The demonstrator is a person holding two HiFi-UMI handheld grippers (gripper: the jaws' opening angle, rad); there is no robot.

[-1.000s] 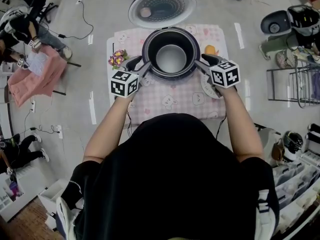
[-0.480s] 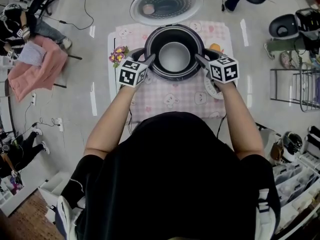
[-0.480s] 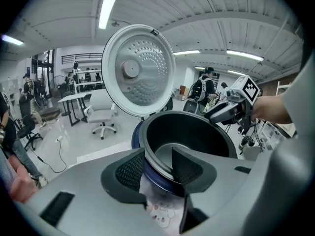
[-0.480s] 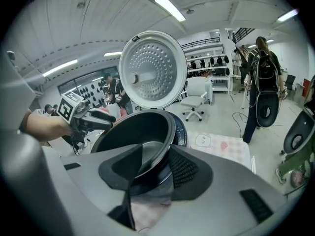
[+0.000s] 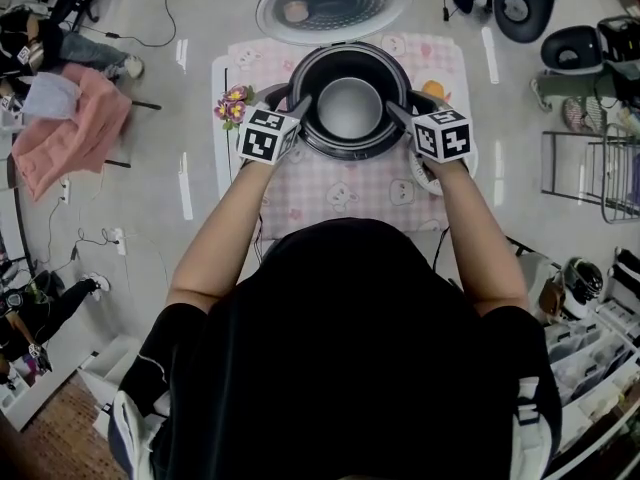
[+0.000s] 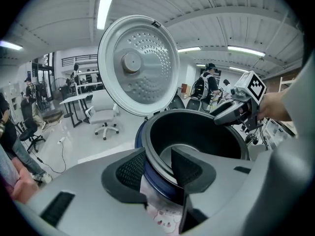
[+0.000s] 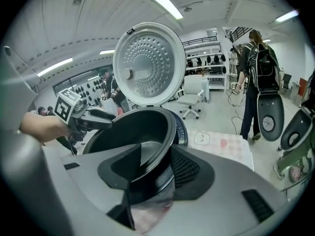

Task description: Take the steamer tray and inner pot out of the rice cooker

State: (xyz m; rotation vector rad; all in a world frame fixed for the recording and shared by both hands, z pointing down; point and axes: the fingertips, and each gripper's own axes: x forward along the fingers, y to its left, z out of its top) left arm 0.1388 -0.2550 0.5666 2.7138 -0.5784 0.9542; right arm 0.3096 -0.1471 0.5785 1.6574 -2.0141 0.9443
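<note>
The rice cooker (image 5: 300, 118) stands open on a pink checked cloth, its lid (image 5: 333, 3) tipped back. The dark inner pot (image 5: 350, 108) sits inside it. My left gripper (image 5: 302, 108) straddles the pot's left rim (image 6: 158, 154), one pad outside and one inside; its jaws have just been closing, and a gap still shows. My right gripper (image 5: 397, 115) straddles the right rim (image 7: 165, 146) the same way; its jaws have just been opening. The pot (image 7: 133, 132) looks empty, with no steamer tray in it.
The cloth-covered table (image 5: 340, 188) also carries a small bunch of flowers (image 5: 232, 108) at its left edge and a white round item (image 5: 422, 173) under my right wrist. Chairs, cables and people stand on the floor around it.
Both grippers have moved forward and down from beside the cooker onto the pot's rim. The pot has not moved.
</note>
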